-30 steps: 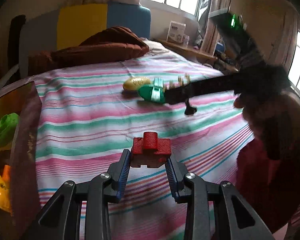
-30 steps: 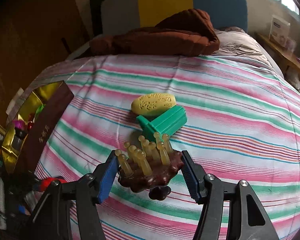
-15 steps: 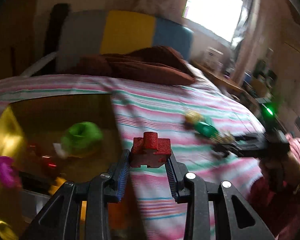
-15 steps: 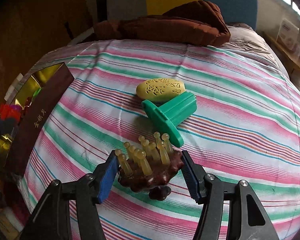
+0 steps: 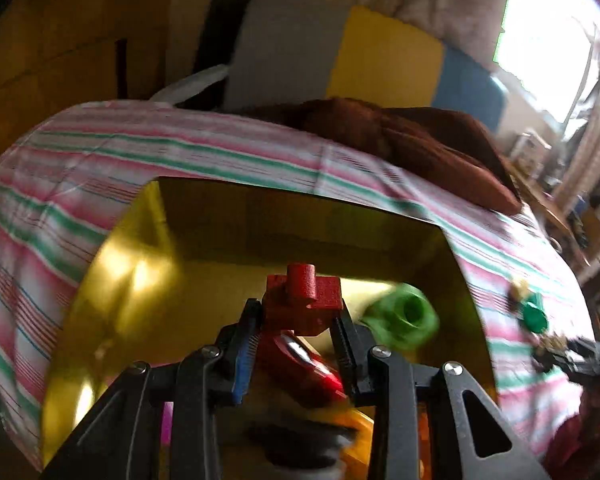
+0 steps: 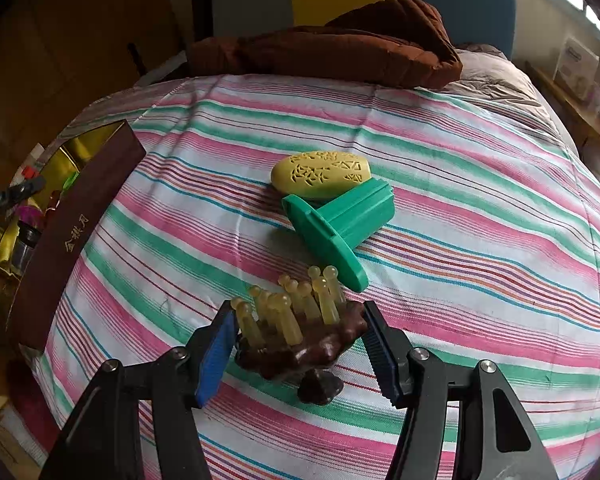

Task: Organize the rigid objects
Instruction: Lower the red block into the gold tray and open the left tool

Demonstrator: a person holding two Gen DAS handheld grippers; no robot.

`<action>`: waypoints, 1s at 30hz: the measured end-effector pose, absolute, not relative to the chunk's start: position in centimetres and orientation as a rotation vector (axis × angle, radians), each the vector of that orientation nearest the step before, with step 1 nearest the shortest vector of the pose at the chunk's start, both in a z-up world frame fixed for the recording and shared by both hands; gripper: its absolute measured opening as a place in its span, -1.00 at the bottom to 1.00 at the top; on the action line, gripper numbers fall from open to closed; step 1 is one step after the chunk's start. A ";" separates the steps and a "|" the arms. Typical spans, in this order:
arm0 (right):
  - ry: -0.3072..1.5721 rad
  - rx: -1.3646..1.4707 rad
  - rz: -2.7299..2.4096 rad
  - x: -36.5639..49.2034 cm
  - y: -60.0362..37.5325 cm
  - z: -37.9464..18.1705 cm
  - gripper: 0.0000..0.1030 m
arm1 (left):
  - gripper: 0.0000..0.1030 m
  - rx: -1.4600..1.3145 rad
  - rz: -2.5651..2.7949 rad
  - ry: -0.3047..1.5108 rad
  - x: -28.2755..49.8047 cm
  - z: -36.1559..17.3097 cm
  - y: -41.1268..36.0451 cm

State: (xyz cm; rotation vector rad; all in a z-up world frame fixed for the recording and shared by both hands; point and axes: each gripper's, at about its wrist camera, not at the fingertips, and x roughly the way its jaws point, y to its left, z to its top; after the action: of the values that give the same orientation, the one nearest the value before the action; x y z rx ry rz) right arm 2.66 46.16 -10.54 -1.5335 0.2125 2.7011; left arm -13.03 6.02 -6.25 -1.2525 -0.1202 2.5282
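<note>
My left gripper (image 5: 298,328) is shut on a red plastic block (image 5: 302,300) and holds it over the open gold-lined box (image 5: 260,240) on the striped bed. Inside the box lie a green ring-shaped toy (image 5: 404,320), a red toy (image 5: 300,364) and other blurred pieces. My right gripper (image 6: 298,340) is shut on a brown scalp massager with yellow prongs (image 6: 300,332), low over the bed. Just beyond it lie a green plastic piece (image 6: 340,224) and a yellow oval perforated case (image 6: 320,174). The box also shows in the right wrist view (image 6: 72,232) at the left.
A brown quilt (image 6: 332,48) lies bunched at the head of the bed against a grey, yellow and blue headboard (image 5: 380,60). A wooden wardrobe (image 5: 60,40) stands left. A shelf with small items (image 6: 580,80) runs along the right under the windows.
My left gripper has swung left with the red block, from over the bedsheet to over the box. My right gripper has moved slightly closer to the green piece, still holding the massager.
</note>
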 end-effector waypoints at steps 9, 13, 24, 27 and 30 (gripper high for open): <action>0.216 -1.535 2.700 2.6 46.2 -10.7 0.21 | -0.33 -1.527 2.479 -0.249 -18.3 -8.7 4.0; 0.215 -1.535 2.699 2.5 46.2 -10.7 0.21 | -0.32 -1.542 2.462 -0.283 -19.2 -9.3 3.9; 0.208 -1.534 2.698 2.5 46.2 -10.7 0.21 | -0.17 -1.550 2.516 -0.283 -19.8 -9.0 2.8; 0.200 -1.535 2.698 2.5 46.1 -10.7 0.21 | -0.16 -1.502 2.535 -0.309 -19.3 -8.2 2.6; 0.199 -1.535 2.698 2.5 46.0 -10.7 0.21 | -0.16 -1.431 2.576 -0.326 -18.2 -6.9 2.4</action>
State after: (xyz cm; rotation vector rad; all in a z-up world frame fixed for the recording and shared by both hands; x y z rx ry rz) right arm 2.50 46.02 -10.75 -1.5347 0.1995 2.6981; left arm -18.19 2.45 -6.92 -1.4313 -0.3257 2.5763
